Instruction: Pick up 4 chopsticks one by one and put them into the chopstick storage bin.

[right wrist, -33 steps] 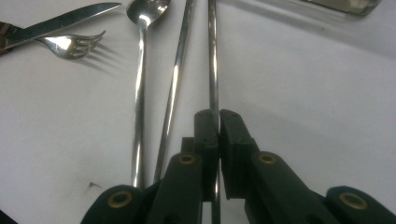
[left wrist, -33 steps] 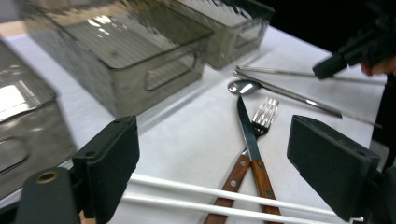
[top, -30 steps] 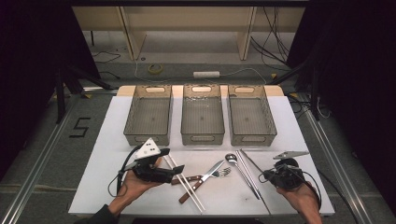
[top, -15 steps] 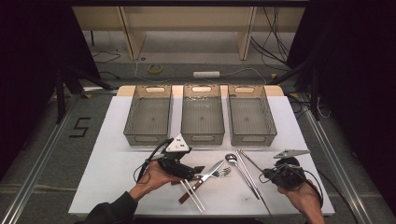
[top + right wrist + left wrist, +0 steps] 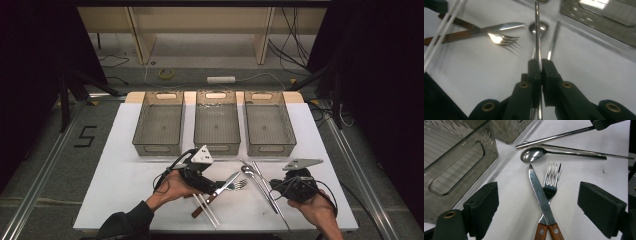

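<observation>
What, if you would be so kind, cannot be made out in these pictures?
- Knife and fork handles: cut off by the bottom edge, left gripper view.
- Metal rod in the right gripper: its lower end is hidden behind the fingers.
- Chopsticks: blurred, cut off at the left, right gripper view.

Glossy metal knife [image 5: 539, 192] and fork [image 5: 551, 180], wooden handles, translucent ribbed plastic bins [image 5: 159, 125]

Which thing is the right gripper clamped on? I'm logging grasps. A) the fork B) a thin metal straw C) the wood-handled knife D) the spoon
B: in the right gripper view the right gripper has its jaws shut on a thin metal straw, while the knife, fork and spoon lie on the table beyond.
</observation>
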The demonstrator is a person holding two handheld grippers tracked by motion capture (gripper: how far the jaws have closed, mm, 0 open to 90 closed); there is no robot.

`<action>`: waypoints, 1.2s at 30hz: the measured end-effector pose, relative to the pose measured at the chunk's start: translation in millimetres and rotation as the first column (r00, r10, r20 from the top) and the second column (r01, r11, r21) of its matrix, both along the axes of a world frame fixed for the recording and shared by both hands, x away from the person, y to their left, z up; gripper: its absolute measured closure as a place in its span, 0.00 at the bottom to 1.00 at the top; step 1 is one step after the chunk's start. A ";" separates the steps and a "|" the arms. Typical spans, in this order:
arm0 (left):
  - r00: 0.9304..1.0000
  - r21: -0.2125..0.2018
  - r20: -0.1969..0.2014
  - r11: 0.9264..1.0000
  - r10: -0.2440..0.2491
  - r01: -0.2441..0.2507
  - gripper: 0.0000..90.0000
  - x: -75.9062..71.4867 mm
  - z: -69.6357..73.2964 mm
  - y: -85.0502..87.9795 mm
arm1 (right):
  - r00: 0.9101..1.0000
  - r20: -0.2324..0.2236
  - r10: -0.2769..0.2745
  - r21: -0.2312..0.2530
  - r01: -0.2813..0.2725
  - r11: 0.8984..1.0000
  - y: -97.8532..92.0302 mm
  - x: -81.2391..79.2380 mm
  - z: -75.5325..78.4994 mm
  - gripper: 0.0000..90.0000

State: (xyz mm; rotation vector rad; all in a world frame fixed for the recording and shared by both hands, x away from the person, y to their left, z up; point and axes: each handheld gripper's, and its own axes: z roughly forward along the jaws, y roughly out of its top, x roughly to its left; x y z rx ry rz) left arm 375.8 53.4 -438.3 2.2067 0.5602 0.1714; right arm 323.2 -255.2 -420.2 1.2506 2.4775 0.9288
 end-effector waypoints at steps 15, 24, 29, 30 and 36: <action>0.986 0.156 0.060 0.977 -0.159 0.148 0.21 -6.6 -4.9 -18.3 | 0.979 -0.026 0.204 0.004 -0.204 0.979 47.7 0.5 -1.0 0.97; 0.972 0.239 0.063 0.949 -0.227 0.206 0.30 -11.3 -16.6 -27.5 | 0.958 -0.030 0.286 0.017 -0.286 0.958 64.0 -1.3 -1.2 0.97; 0.967 0.262 0.059 0.938 -0.248 0.225 0.40 -11.6 -18.0 -28.8 | 0.949 -0.035 0.313 0.020 -0.312 0.950 68.2 -2.2 -1.6 0.97; 0.965 0.262 0.062 0.937 -0.255 0.231 0.44 -11.8 -18.2 -29.0 | 0.949 -0.040 0.312 0.023 -0.312 0.950 69.2 -2.7 -1.4 0.97; 0.960 0.293 0.053 0.923 -0.275 0.248 0.53 -12.7 -19.2 -31.6 | 0.938 -0.038 0.345 0.020 -0.344 0.939 71.5 -3.2 -1.8 0.97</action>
